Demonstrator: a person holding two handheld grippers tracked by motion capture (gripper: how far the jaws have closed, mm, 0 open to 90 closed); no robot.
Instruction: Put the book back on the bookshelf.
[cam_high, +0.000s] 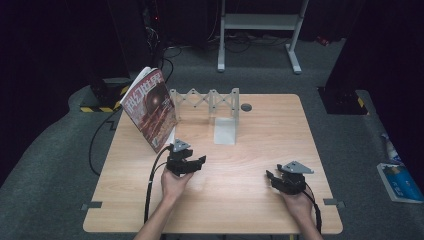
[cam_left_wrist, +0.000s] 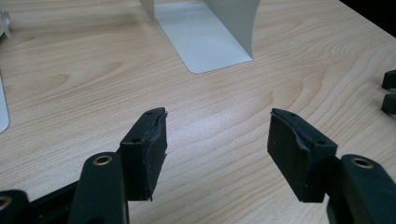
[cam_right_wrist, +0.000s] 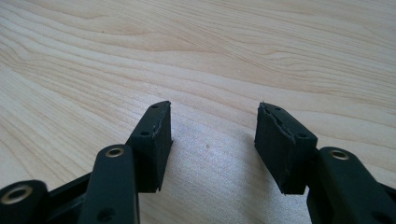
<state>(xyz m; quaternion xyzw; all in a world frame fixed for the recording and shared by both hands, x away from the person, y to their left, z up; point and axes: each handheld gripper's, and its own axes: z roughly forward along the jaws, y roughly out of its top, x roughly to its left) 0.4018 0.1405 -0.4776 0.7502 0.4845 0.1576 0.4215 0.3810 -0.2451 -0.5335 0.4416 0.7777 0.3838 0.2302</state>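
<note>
Ahead-left of the left gripper (cam_high: 199, 161), the magazine (cam_high: 150, 107) leans on the expandable bookend rack (cam_high: 210, 102), so its edge is free to pinch. Left jaws released, empty. Right gripper (cam_high: 271, 177) also released, parked over bare table (cam_high: 260, 130).

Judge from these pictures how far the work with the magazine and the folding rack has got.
Done: the magazine leans at the left end of the rack. In hand: nothing; the left gripper and right gripper are open over the table. Left: seemingly nothing.
</note>
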